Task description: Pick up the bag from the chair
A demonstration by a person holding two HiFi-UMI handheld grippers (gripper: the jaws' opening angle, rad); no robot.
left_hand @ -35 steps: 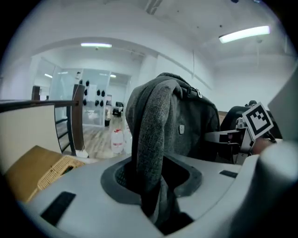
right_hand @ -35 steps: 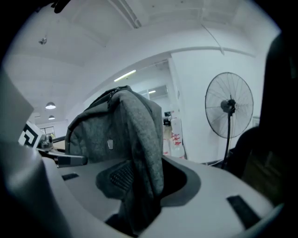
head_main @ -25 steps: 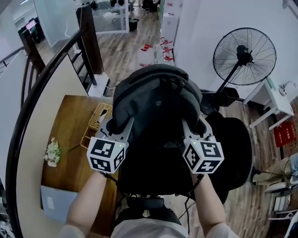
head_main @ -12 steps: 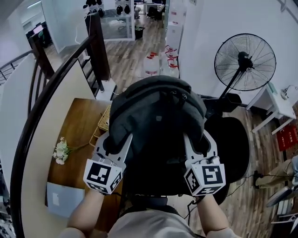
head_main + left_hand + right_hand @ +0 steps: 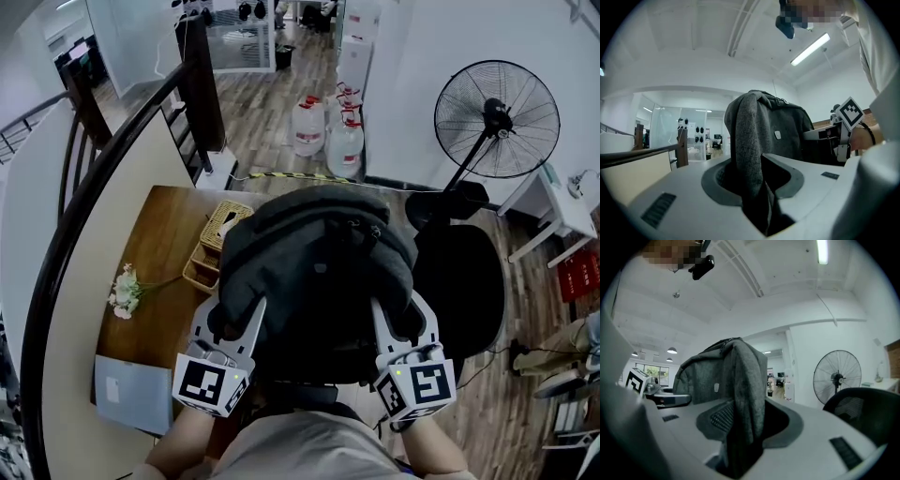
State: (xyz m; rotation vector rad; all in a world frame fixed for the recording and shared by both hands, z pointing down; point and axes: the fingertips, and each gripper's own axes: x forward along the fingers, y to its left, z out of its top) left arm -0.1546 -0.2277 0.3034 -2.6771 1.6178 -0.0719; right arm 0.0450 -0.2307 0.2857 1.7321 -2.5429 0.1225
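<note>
A dark grey backpack point(image 5: 317, 272) hangs in the air between both grippers, lifted off the black office chair point(image 5: 464, 281) on its right. My left gripper point(image 5: 236, 326) is shut on the bag's left shoulder strap point(image 5: 747, 140), which runs down between its jaws. On the other side, the right gripper point(image 5: 401, 323) is shut on the right strap point(image 5: 743, 394). Each gripper view shows the bag's body point(image 5: 787, 133) behind the strap and the other gripper's marker cube point(image 5: 848, 112) beyond it.
A wooden table point(image 5: 155, 281) lies to the left with a wicker basket point(image 5: 217, 239), a small flower bunch point(image 5: 124, 292) and a grey laptop point(image 5: 131, 392). A standing fan point(image 5: 495, 117) is at the right, water jugs point(image 5: 328, 127) ahead, a dark stair railing point(image 5: 84, 197) on the left.
The bag and both grippers have come back toward me and slightly up, away from the chair. More of the chair seat and the floor ahead now shows. Both grips are unchanged.
</note>
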